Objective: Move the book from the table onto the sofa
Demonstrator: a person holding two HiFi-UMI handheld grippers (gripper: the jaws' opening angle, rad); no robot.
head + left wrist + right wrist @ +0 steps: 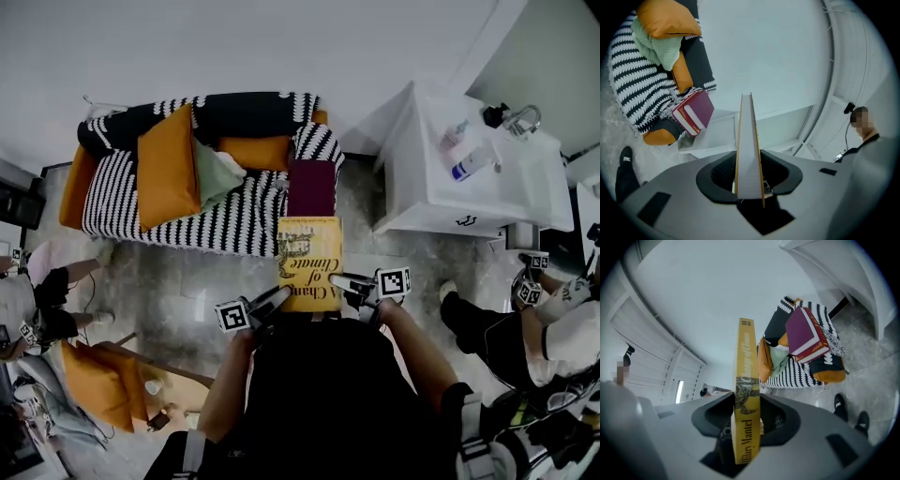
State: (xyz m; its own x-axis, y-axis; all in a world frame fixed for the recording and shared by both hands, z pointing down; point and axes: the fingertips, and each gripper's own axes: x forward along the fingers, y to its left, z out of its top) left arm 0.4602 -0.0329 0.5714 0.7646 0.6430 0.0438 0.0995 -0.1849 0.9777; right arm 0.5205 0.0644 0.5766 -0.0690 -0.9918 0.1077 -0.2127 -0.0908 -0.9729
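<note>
At right gripper (743, 423), book (744, 363) spine, leftward pages

White wall (281, 47), grey marbled floor (187, 281), white sink counter (427, 183)

Setting: domestic living room, possibly a staged mock-up. Evidence: sofa (75, 192) under black-and-white striped throw (122, 202); orange cushions (167, 169); pale marbled floor (187, 281); white surface (441, 202) with tap (523, 120) and bottles (472, 165); plain white walls (281, 47).

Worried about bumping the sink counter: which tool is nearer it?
Right. The right tool grips the yellow book on the side facing the counter; the left tool, the far side.
</note>
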